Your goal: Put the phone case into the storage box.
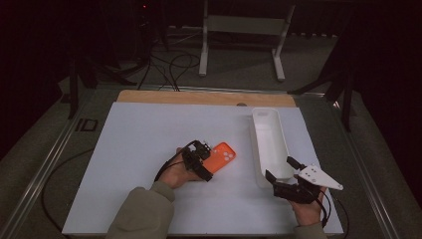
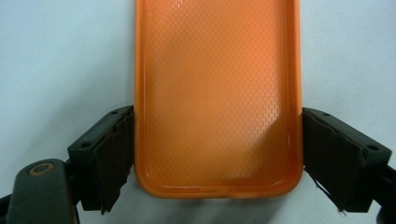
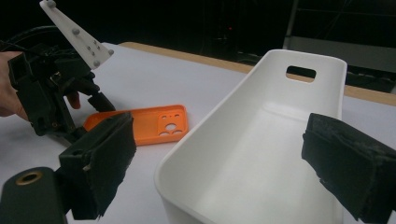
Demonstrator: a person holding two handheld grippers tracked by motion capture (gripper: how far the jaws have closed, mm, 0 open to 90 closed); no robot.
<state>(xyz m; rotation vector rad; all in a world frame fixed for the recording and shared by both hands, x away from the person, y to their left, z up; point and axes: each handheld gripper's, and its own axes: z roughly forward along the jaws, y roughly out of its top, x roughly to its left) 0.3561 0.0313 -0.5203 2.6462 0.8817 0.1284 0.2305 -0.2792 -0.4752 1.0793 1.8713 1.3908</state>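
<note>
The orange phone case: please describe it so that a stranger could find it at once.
Find the white table, then the long white bin on its right side. Left of that bin lies the orange phone case, flat, hollow side up, the only brightly coloured thing there.

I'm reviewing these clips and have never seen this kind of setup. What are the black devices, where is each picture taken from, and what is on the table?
No robot here: a person holds a hand-operated tool with two black jaws in each hand. The high view looks down on the white table from above the person's side. The other two pictures come from cameras riding on each tool, looking along its jaws.

On the table lie an orange phone case and a long white bin. The left gripper has its jaws on either side of the case's lower end, right at its edges; whether they already press is hard to tell. The right gripper is open, holds nothing, and sits at the bin's near end.
</note>
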